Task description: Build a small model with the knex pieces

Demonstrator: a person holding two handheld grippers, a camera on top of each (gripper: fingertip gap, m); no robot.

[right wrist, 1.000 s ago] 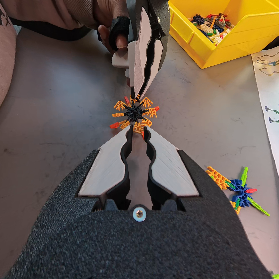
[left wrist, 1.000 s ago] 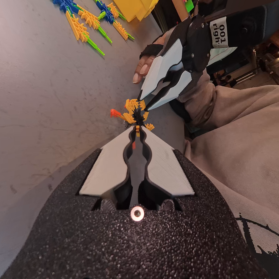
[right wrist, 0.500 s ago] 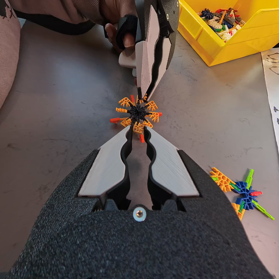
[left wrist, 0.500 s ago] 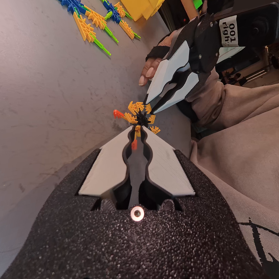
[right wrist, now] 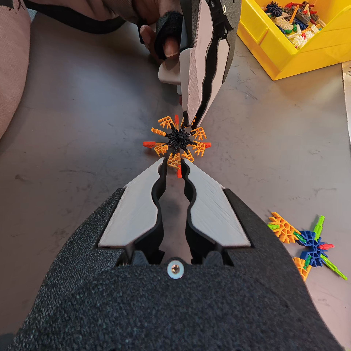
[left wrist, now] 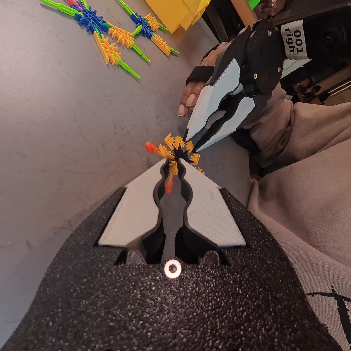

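A small spiky assembly [right wrist: 178, 139] has a black hub, orange connector pieces and red tips, and is held just above the grey table [right wrist: 76, 114]. My right gripper [right wrist: 173, 161] is shut on the orange piece nearest to it. My left gripper [right wrist: 191, 123] comes in from the far side and is shut on the opposite orange piece. In the left wrist view, my left gripper [left wrist: 173, 161] pinches an orange piece of the assembly [left wrist: 178, 152], with a red tip between its fingers. My right gripper [left wrist: 190, 146] grips the far side.
A yellow bin [right wrist: 281, 62] of loose pieces stands at the far right; it also shows in the left wrist view [left wrist: 171, 17]. Flat blue, orange and green assemblies [right wrist: 311, 247] [left wrist: 106, 32] lie on the table. A paper sheet [right wrist: 347, 85] lies at the right edge. The person's sleeve [left wrist: 284, 190] is close by. The gap from one gripper's tips to the other's is roughly 4 cm.
Both grippers keep their hold on the assembly. The pair has drifted slightly across the table, so the bin and the flat assemblies sit a little differently in both views.
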